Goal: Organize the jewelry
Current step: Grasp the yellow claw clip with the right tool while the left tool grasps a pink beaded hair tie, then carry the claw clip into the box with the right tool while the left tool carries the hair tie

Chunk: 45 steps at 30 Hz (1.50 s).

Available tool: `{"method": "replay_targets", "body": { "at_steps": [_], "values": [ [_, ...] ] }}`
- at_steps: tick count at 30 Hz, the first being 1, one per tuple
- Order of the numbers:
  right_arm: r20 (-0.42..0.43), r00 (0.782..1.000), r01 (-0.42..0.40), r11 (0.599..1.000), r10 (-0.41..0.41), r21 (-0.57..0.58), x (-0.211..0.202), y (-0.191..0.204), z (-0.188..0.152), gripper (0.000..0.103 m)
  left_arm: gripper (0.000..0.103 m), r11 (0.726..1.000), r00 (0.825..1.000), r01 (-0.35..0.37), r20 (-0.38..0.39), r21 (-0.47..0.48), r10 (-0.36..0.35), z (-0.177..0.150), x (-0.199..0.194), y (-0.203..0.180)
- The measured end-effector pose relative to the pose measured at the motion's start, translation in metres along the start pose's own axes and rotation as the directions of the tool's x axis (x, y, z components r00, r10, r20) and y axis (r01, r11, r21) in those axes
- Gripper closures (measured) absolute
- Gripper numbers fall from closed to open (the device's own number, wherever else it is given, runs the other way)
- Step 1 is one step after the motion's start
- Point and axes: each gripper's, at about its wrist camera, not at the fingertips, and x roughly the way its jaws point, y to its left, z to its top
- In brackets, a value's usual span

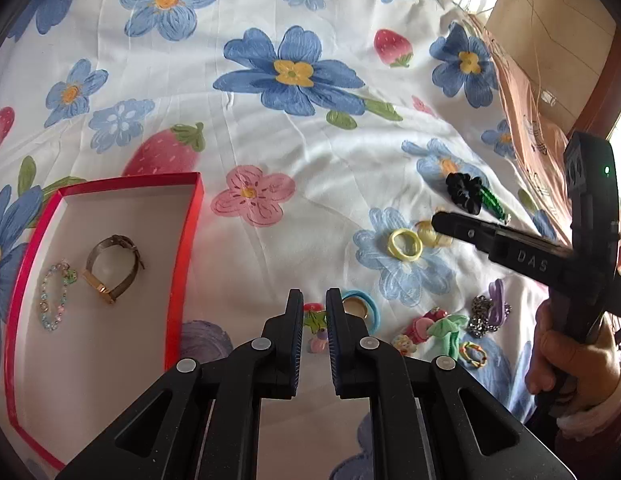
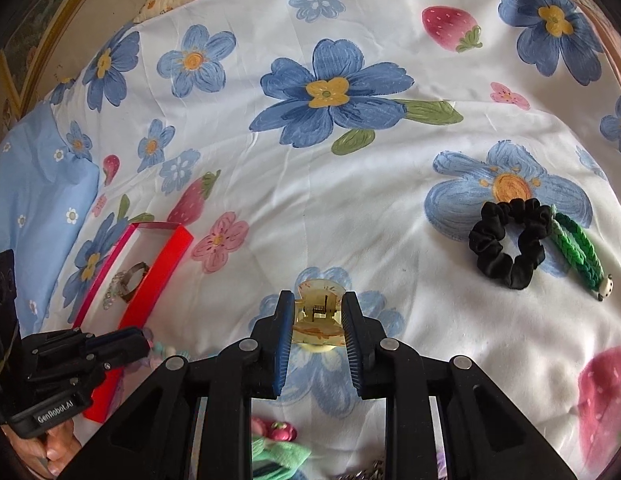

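On the flowered bedspread lies an open red box [image 1: 182,248] holding a gold-clasp watch [image 1: 110,268] and a pastel bead bracelet [image 1: 54,296]. My left gripper [image 1: 314,304] hovers just right of the box. Its fingers are shut on a colourful bead string [image 1: 313,320], whose beads also hang at its tip in the right wrist view [image 2: 166,350]. My right gripper [image 2: 317,308] is shut on a translucent yellow claw clip [image 2: 316,316] resting on a printed blue flower. From the left wrist view the right gripper [image 1: 436,220] reaches in from the right, beside a yellow ring hair tie [image 1: 406,244].
A black scrunchie [image 2: 510,244] and a green braided band [image 2: 574,252] lie at the right. Near my left gripper sits a pile: blue hair tie [image 1: 358,306], green scrunchie [image 1: 446,328], metal chain [image 1: 482,316]. A blue pillow [image 2: 38,200] lies far left. A person's hand [image 1: 566,356] holds the right gripper.
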Motion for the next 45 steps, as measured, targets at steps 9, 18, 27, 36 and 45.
{"method": "replay_targets", "body": {
  "at_steps": [9, 18, 27, 36, 45],
  "values": [
    [0.003, 0.999, -0.054, 0.998, 0.054, -0.018, -0.014, 0.022, -0.011, 0.079, 0.093, 1.000, 0.998, 0.006, 0.059, -0.016, -0.006, -0.005, -0.041, 0.006],
    [-0.007, 0.995, -0.102, 0.993, 0.101, -0.052, -0.017, 0.051, -0.018, 0.079, 0.093, 0.999, 0.995, -0.008, 0.100, -0.049, 0.012, -0.016, -0.075, 0.021],
    [-0.028, 0.989, -0.148, 0.984, 0.146, -0.099, -0.013, 0.086, -0.027, 0.079, 0.093, 0.994, 0.990, -0.017, 0.135, -0.109, 0.032, -0.027, -0.098, 0.044],
    [-0.061, 0.979, -0.201, 0.967, 0.194, -0.155, -0.005, 0.126, -0.031, 0.079, 0.093, 0.984, 0.986, -0.048, 0.151, -0.172, 0.074, -0.036, -0.116, 0.076],
    [-0.100, 0.966, -0.256, 0.940, 0.239, -0.227, 0.017, 0.180, -0.029, 0.079, 0.093, 0.965, 0.982, -0.098, 0.135, -0.244, 0.133, -0.042, -0.117, 0.116]
  ]
}}
